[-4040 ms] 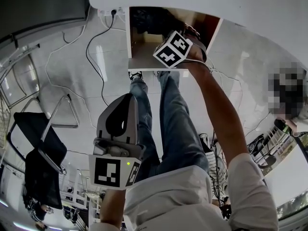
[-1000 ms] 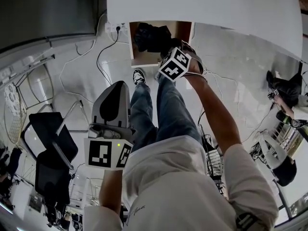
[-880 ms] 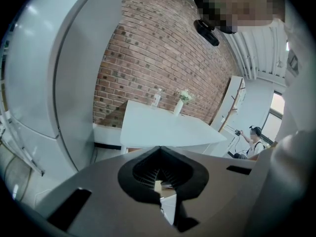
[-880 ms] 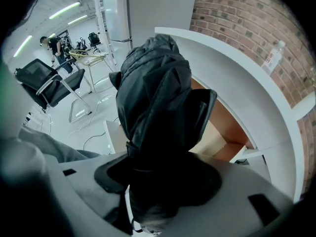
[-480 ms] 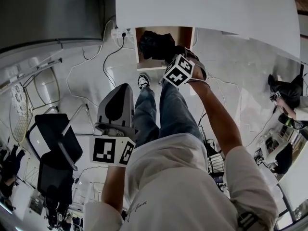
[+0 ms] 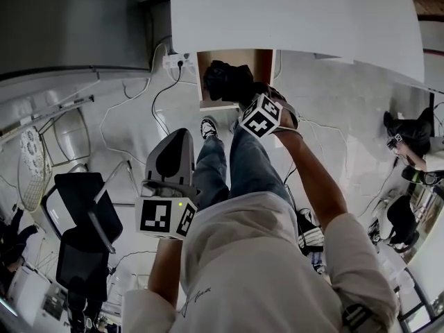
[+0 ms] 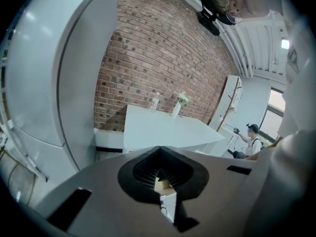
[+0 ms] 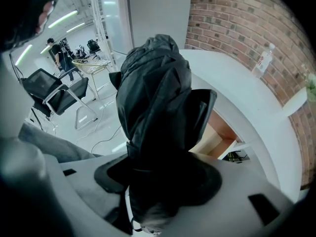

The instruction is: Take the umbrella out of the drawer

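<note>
A black folded umbrella (image 6: 223, 80) hangs over the open wooden drawer (image 6: 264, 56) under the white table (image 6: 298, 12). My right gripper (image 6: 244, 94) is shut on it from the near side and points steeply down. In the right gripper view the umbrella's (image 8: 155, 93) crumpled fabric fills the space between the jaws, with the drawer's (image 8: 217, 138) wood below it. My left gripper (image 6: 175, 141) hovers over the floor, to the left of the person's legs, with its jaws together and nothing in them. It points toward the table in the left gripper view (image 7: 159, 151).
The person's jeans and shoes (image 6: 208, 126) are below the drawer. Cables (image 6: 158, 99) run from a wall socket (image 6: 177, 60) across the floor. A black office chair (image 6: 82, 220) stands at the left and a grey cabinet (image 6: 69, 19) at the upper left. Another person (image 6: 415, 144) is at the right.
The right gripper has come up from the drawer with the umbrella in it. The left gripper has risen a little. The head view has shifted.
</note>
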Demonstrator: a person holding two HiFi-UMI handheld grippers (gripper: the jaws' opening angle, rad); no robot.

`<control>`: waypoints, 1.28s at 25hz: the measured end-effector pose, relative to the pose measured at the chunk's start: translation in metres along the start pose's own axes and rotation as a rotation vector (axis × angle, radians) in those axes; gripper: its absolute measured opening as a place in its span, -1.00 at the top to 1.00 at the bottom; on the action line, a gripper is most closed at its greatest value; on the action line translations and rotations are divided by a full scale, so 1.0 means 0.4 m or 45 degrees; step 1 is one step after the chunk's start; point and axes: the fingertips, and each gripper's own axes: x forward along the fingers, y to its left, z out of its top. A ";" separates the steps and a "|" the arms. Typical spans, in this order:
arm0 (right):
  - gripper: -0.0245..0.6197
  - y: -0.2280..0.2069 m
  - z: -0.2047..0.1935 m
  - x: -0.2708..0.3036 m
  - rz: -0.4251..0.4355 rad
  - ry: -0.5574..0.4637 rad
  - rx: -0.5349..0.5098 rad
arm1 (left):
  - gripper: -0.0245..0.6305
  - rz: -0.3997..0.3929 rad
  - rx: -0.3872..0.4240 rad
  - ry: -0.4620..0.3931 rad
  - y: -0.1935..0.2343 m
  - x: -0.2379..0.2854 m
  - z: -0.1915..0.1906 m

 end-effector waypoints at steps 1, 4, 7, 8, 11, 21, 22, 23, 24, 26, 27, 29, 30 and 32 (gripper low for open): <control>0.11 -0.001 0.000 -0.007 -0.001 -0.002 0.009 | 0.87 -0.004 0.003 -0.002 -0.001 -0.001 0.003; 0.11 0.005 0.002 -0.032 0.001 -0.009 0.036 | 0.87 -0.016 0.009 -0.012 0.000 -0.012 0.014; 0.11 0.012 0.009 -0.064 -0.009 -0.022 0.053 | 0.87 -0.027 0.015 -0.011 0.001 -0.024 0.022; 0.11 0.014 0.013 -0.074 -0.013 -0.027 0.058 | 0.87 -0.031 0.016 -0.011 0.001 -0.027 0.024; 0.11 0.017 0.021 -0.103 -0.017 -0.047 0.080 | 0.87 -0.042 0.016 -0.013 -0.005 -0.036 0.029; 0.11 0.009 0.013 -0.211 -0.055 -0.100 0.189 | 0.87 -0.093 0.042 -0.032 -0.047 -0.067 0.043; 0.11 0.011 0.013 -0.221 -0.052 -0.110 0.208 | 0.87 -0.097 0.043 -0.033 -0.050 -0.070 0.044; 0.11 0.013 0.013 -0.231 -0.051 -0.120 0.224 | 0.87 -0.102 0.043 -0.034 -0.052 -0.074 0.044; 0.11 0.014 0.013 -0.240 -0.054 -0.128 0.234 | 0.87 -0.107 0.042 -0.036 -0.054 -0.077 0.044; 0.11 0.019 0.014 -0.253 -0.057 -0.143 0.244 | 0.87 -0.118 0.033 -0.040 -0.055 -0.082 0.047; 0.10 0.023 0.015 -0.259 -0.054 -0.150 0.247 | 0.87 -0.121 0.025 -0.044 -0.054 -0.084 0.049; 0.10 0.031 0.014 -0.272 -0.050 -0.163 0.251 | 0.87 -0.118 0.018 -0.057 -0.052 -0.088 0.057; 0.10 0.036 0.014 -0.280 -0.050 -0.169 0.251 | 0.87 -0.117 0.017 -0.063 -0.052 -0.091 0.061; 0.10 0.045 0.015 -0.298 -0.057 -0.186 0.253 | 0.87 -0.122 0.018 -0.073 -0.056 -0.097 0.065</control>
